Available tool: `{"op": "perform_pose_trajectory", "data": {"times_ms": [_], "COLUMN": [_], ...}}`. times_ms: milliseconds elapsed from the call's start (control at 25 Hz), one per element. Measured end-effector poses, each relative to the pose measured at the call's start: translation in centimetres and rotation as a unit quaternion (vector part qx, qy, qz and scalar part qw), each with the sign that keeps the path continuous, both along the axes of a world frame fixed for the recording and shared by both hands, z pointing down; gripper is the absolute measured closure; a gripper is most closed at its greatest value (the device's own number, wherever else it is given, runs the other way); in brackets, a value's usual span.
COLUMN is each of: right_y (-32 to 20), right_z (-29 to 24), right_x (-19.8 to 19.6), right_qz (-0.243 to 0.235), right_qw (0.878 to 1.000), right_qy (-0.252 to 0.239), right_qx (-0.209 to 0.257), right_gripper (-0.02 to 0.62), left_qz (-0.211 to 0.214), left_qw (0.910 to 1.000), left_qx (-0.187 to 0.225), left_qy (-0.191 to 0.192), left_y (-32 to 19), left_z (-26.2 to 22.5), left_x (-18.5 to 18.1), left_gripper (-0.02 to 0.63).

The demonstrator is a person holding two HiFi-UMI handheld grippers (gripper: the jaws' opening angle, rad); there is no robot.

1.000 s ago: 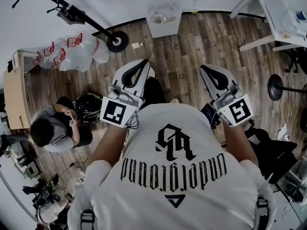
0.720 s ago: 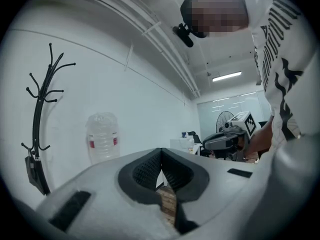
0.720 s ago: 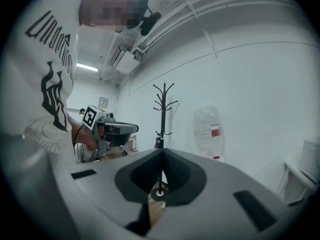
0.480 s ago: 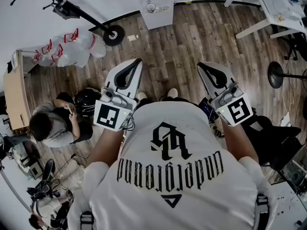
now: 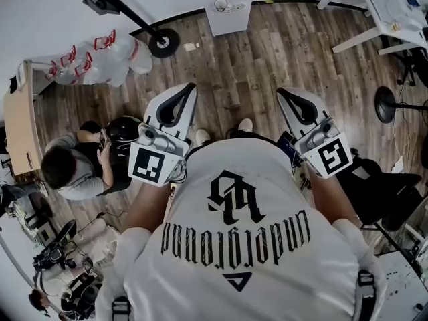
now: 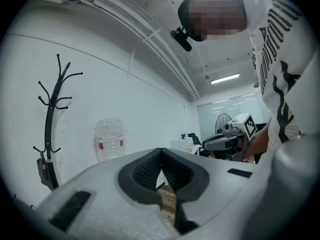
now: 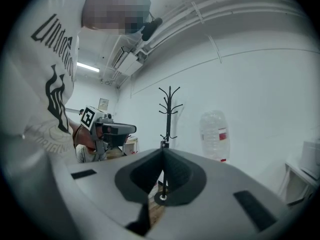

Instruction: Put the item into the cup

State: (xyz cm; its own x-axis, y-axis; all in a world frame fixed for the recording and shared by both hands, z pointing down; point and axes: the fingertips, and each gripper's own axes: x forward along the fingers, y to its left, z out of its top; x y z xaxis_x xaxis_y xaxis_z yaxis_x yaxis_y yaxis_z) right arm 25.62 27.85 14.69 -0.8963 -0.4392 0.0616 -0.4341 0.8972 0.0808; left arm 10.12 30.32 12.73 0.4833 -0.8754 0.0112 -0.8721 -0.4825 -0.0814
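Both grippers are held out in front of the person's white shirt, above a wooden floor. My left gripper [image 5: 186, 88] is shut with nothing in its jaws, and its black pads meet in the left gripper view [image 6: 161, 157]. My right gripper [image 5: 284, 93] is shut too, its pads closed together and empty [image 7: 163, 156]. Each gripper view shows the other gripper off to the side. A small white table [image 5: 228, 19] stands far ahead with small things on top, too small to tell apart. No cup or item is clearly recognisable.
A person sits on the floor at the left [image 5: 72, 171]. Clear bags of bottles [image 5: 93, 62] and a coat rack's round base [image 5: 162, 43] stand at the back left. A white desk [image 5: 391, 9] and a fan base [image 5: 386, 103] are at the right. A water bottle [image 7: 215, 134] stands by the wall.
The head view has shifted a little, so the small white table sits higher in the picture. Both grippers stay shut in front of the torso; the left one drifted slightly left.
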Motion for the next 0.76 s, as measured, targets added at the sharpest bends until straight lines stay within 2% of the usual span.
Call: {"op": "perform_pose_trajectory", "data": {"times_ms": [240,400,760], "right_y": [1.5,1.6,1.4], "right_z": [-0.2,-0.3,-0.5], "right_x": [-2.7,-3.5,-4.5], "right_qz": [-0.007,-0.005,-0.012], "right_qw": [1.000,1.000,1.000], "right_qy": [0.001,0.005,0.004], "right_qx": [0.000,0.000,0.002], "right_gripper": [0.589,0.590,0.590], "left_qz": [-0.006,-0.010,-0.015], "left_qw": [0.9994,0.9999,0.9999], "left_qx": [0.033,0.005,-0.007], "left_qy": [0.002,0.004,0.000], "left_y": [1.6,2.2,2.2], "left_z": [-0.8,-0.2,-0.3], "left_x": [-2.9,-3.9,-4.4], "left_gripper": [0.598,0.598,0.599]}}
